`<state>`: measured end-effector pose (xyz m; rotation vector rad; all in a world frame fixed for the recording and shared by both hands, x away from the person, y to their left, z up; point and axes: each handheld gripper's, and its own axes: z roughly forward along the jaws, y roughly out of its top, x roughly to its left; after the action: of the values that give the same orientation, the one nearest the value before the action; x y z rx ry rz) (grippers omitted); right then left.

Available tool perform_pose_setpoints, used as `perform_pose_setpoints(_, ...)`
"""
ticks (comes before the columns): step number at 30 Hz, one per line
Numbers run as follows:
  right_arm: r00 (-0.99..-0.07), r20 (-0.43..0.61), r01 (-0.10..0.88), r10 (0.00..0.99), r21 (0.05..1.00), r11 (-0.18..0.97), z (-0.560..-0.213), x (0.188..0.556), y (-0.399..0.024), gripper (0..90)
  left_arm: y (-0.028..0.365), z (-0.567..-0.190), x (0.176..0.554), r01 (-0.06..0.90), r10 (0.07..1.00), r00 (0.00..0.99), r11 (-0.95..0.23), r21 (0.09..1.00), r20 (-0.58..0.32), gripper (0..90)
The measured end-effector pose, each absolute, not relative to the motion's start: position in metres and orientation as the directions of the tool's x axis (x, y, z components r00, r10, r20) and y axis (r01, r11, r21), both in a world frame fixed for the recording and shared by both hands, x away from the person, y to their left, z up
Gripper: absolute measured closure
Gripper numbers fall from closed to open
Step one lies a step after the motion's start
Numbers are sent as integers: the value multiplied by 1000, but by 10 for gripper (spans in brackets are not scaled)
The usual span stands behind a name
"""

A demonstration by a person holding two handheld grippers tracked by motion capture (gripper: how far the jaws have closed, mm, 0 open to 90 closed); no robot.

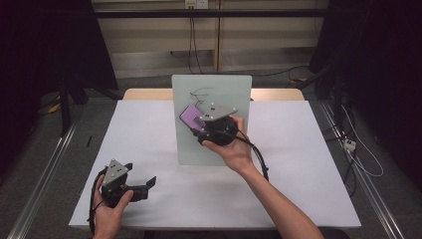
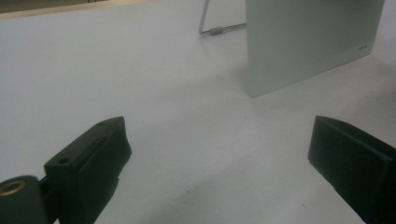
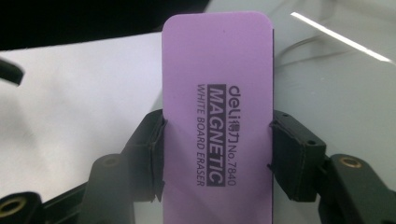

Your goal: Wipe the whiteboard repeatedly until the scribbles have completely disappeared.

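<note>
- On the white table [image 1: 149, 149], a pale glass whiteboard [image 1: 211, 144] stands propped upright near the middle; the left gripper view shows its lower edge on the tabletop and a thin metal stand [image 2: 219, 30] behind it.
- Right gripper [image 1: 201, 121]: held against the face of the board. In the right gripper view its two black jaws press on the long sides of a purple whiteboard eraser [image 3: 217, 116], whose printed label reads "MAGNETIC WHITE BOARD ERASER". The grip is narrow and firm, with the eraser standing lengthwise up out of the jaws.
- Eraser position: in the high view the eraser [image 1: 191, 115] lies over the upper middle of the board, just below a thin dark scribble [image 1: 199, 94] drawn near the top edge. Whether its pad touches the glass cannot be told.
- Left gripper [image 1: 140, 183]: resting low near the front left of the table, well apart from the board. Its jaws stand wide with nothing between them.
- Progress, as a judgement: the eraser is already picked up and brought to the board, so the fetching step looks done. The scribble is unwiped, so the erasing itself appears to be what is left.
</note>
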<state>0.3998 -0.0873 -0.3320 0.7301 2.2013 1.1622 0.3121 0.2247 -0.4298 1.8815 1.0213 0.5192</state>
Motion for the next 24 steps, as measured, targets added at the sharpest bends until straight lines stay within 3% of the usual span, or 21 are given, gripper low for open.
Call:
perform_pose_setpoints(7, -645, -194, 201, 739, 890, 410, -307, 404, -117, 417, 226, -429, 311, 439, 820, 570, -252, 862, -51, 51)
perform_pose_setpoints(15, -599, -230, 179, 767, 895, 408, -284, 409, -127, 417, 226, -429, 311, 438, 819, 571, -247, 865, -55, 56)
perform_pose_setpoints(24, -608, -243, 170, 756, 890, 423, -292, 409, -110, 417, 225, -429, 312, 438, 817, 574, -253, 862, -52, 54)
